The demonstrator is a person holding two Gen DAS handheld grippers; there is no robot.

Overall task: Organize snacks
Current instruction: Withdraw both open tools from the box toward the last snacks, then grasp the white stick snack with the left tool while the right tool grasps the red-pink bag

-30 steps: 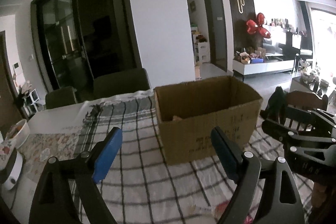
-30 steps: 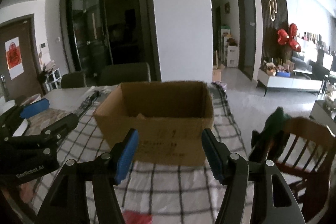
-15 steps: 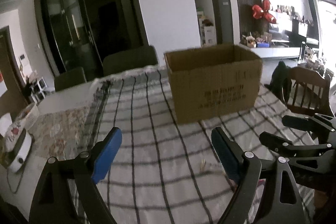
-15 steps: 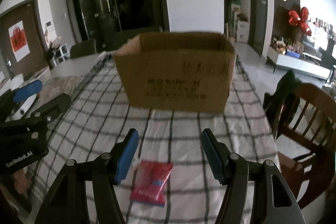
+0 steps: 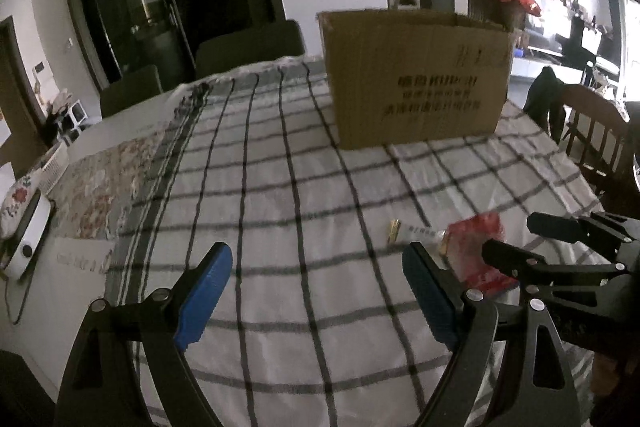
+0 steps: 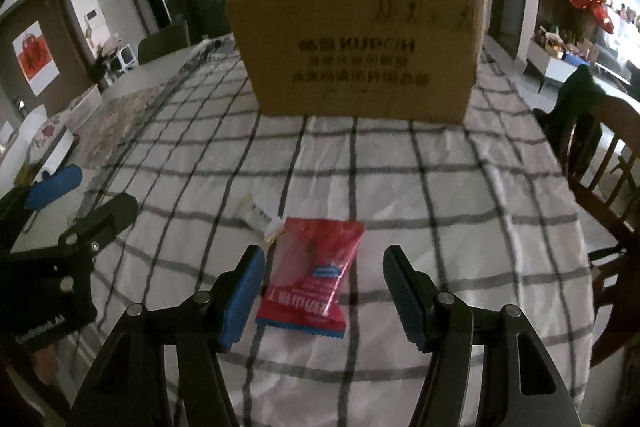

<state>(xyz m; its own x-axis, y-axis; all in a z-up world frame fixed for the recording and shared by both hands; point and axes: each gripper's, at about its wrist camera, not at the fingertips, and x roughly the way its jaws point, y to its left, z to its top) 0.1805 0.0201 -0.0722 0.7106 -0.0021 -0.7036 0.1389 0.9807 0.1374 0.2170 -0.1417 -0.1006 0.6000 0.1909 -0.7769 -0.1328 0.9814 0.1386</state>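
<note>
Right wrist view: red snack packet (image 6: 310, 277) lies between the spread right claw (image 6: 322, 293) fingers.

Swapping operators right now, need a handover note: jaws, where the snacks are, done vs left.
Left gripper: jaws open, empty, over bare checked tablecloth.
Right gripper: jaws open, empty, straddling the red snack packet without touching it.
Small clear sachet lies just beyond the packet's far-left corner.
Cardboard box stands at the far end; contents not visible.
Left: grasp the packet, box it, then the sachet.
</note>
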